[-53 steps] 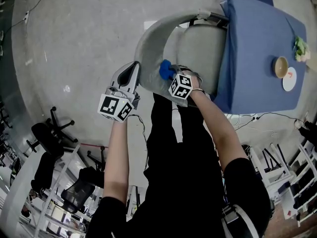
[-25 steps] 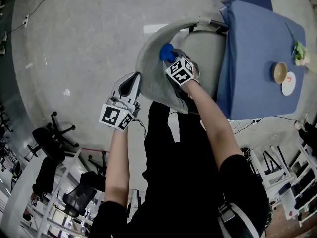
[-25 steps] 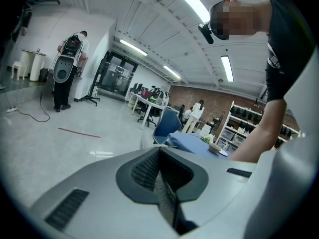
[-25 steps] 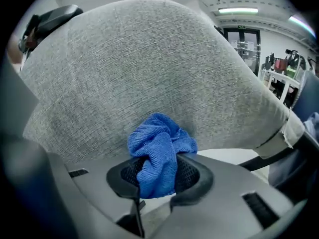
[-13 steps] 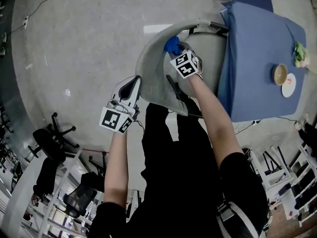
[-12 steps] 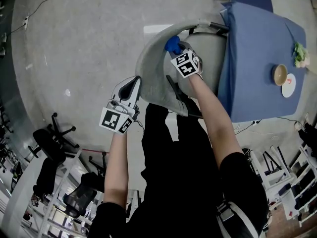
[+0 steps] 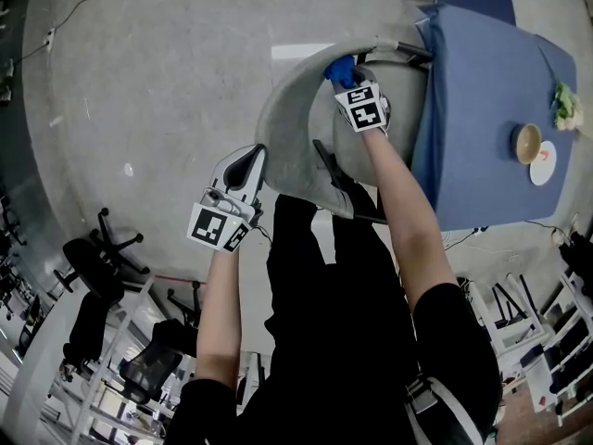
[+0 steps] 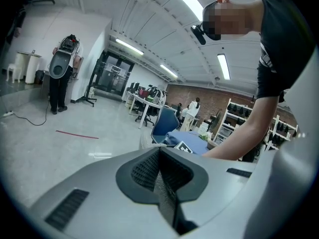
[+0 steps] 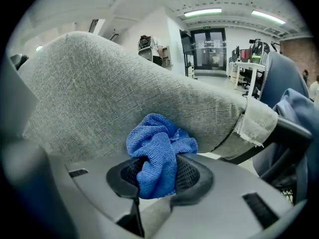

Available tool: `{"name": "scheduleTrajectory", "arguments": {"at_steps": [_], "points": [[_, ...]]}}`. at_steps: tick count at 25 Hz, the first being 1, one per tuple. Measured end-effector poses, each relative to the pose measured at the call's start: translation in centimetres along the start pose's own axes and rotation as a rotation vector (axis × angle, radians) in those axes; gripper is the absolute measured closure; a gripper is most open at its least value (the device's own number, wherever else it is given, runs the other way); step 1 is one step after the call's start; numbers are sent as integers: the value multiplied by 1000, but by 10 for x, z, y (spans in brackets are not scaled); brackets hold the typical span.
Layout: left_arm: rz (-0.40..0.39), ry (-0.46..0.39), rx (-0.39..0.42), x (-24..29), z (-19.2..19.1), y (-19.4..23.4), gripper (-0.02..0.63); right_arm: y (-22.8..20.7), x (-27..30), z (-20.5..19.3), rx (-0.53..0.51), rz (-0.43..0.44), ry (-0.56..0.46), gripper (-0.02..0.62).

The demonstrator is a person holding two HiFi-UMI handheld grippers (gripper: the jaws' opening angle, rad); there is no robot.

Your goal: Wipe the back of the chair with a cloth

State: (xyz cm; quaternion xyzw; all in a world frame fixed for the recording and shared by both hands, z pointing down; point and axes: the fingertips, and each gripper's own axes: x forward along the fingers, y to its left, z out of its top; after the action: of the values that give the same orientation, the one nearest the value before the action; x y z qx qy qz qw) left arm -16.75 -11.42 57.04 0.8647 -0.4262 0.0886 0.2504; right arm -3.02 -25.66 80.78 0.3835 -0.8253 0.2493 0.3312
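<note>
The grey fabric chair back (image 7: 295,109) (image 9: 124,88) curves in front of me, its seat tucked toward the blue table. My right gripper (image 7: 350,80) (image 9: 158,176) is shut on a bunched blue cloth (image 7: 339,69) (image 9: 159,151), and the cloth presses on the chair back's inner face near its far end. My left gripper (image 7: 243,165) (image 8: 162,180) hangs shut by the near left edge of the chair back, with nothing between its jaws. In the left gripper view it points out into the room.
A table with a blue cover (image 7: 482,91) stands right of the chair, bearing a small bowl (image 7: 527,141), a white plate (image 7: 543,167) and a plant (image 7: 565,105). Black office chairs (image 7: 97,253) and white shelving (image 7: 547,332) lie behind me. The grey floor (image 7: 157,72) stretches to the left.
My right gripper has slid the blue cloth along the chair back, from its near middle to its far end by the table. The left gripper has hardly moved.
</note>
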Motion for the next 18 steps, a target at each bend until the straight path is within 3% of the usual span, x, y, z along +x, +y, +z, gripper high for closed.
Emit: {"name": "scheduleTrajectory", "arguments": {"at_steps": [7,18], "points": [[7,1,-4,-2,0,0,583,-35,-11,6,88,-72,-44,459],[40,36,-21,-1,2,1,583,-38,-36,12,113,-81,-75,459]]}}
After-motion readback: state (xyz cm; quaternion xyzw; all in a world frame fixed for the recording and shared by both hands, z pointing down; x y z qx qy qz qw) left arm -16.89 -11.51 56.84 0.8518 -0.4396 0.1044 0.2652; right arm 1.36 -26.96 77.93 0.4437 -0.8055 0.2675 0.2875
